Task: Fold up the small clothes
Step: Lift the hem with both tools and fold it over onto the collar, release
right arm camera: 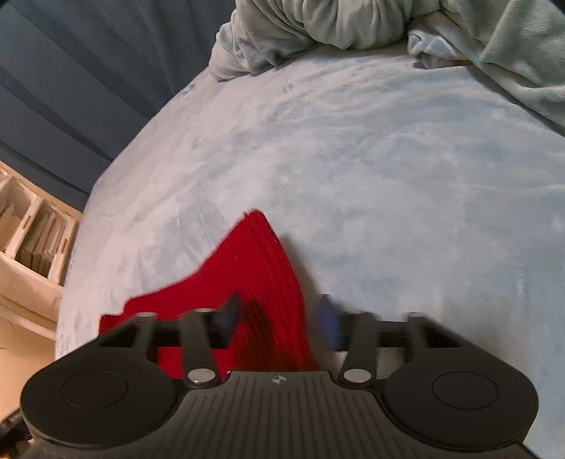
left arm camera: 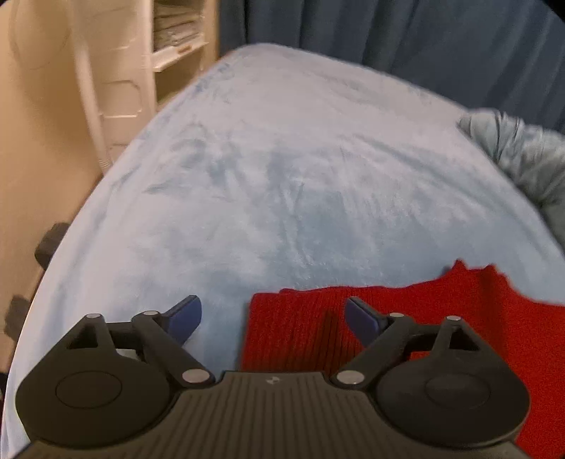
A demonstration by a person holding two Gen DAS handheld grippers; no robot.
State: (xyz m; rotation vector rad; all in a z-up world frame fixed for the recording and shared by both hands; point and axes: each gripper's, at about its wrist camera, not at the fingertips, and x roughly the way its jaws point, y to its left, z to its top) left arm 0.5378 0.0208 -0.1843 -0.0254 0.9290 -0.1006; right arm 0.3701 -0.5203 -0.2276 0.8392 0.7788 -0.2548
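Observation:
A red ribbed knit garment point(left arm camera: 423, 300) lies flat on the pale blue fleece bed cover point(left arm camera: 282, 176). My left gripper point(left arm camera: 273, 317) hangs just above the garment's left edge with its jaws wide open. Its left blue fingertip is over the bed cover and its right one over the red knit, and nothing is gripped. In the right wrist view the same garment point(right arm camera: 254, 254) ends in a pointed corner on the cover point(right arm camera: 388, 176). My right gripper point(right arm camera: 279, 321) straddles the garment's right edge, open, with the pads apart from the cloth.
A bunched grey-green blanket point(left arm camera: 522, 159) point(right arm camera: 317, 28) lies along one side of the bed. Dark blue curtains point(left arm camera: 388, 35) point(right arm camera: 70, 70) hang behind the bed. A cream shelf unit point(left arm camera: 176, 35) point(right arm camera: 31, 229) stands beside it.

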